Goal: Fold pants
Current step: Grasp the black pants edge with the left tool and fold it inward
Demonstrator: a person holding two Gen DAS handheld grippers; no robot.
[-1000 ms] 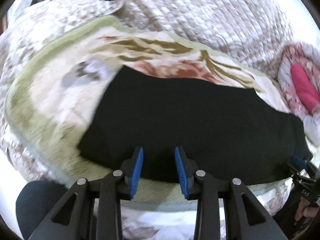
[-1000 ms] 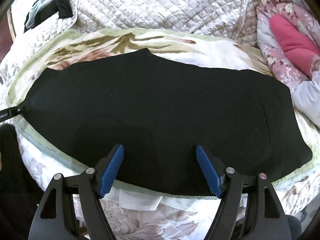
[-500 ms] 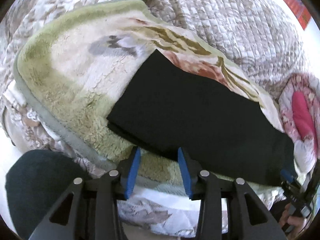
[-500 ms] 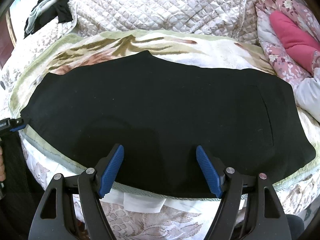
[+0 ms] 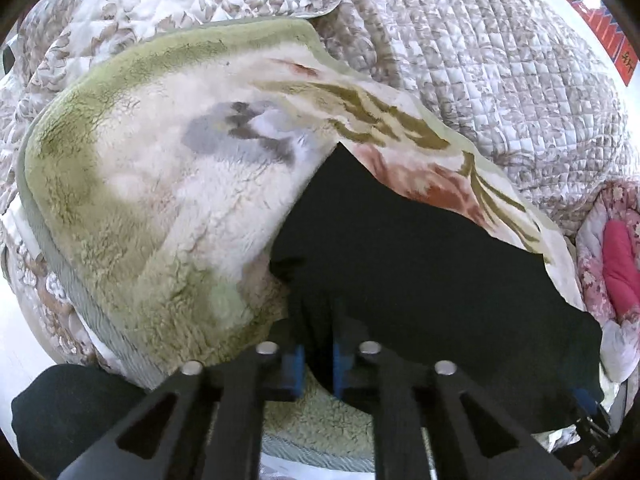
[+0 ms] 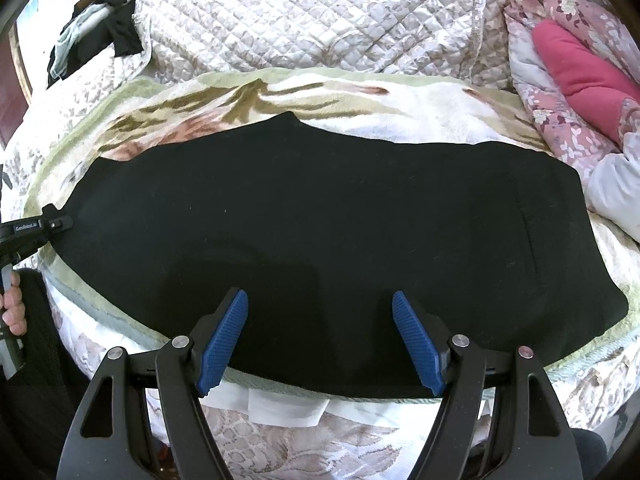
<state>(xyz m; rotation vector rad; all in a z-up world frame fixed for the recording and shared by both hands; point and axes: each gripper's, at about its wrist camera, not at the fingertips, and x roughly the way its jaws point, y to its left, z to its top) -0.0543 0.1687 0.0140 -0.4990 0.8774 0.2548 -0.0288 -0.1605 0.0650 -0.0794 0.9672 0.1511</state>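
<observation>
Black pants (image 6: 320,216) lie flat and lengthwise on a fleece blanket; they also show in the left wrist view (image 5: 420,264). My left gripper (image 5: 318,364) is shut on the pants' left end near the front edge, with black cloth bunched between the blue pads; it also shows at the far left of the right wrist view (image 6: 60,222). My right gripper (image 6: 320,344) is open and empty, hovering over the pants' near edge at the middle.
The green-and-cream fleece blanket (image 5: 140,208) covers a quilted bed (image 6: 320,12). A pink and floral bundle (image 6: 580,60) lies at the right. Dark clothes (image 6: 100,40) lie at the back left. The bed's front edge (image 6: 288,404) is just below the pants.
My left gripper moved in onto the pants' left end and closed on the cloth. The right gripper stayed open and barely moved.
</observation>
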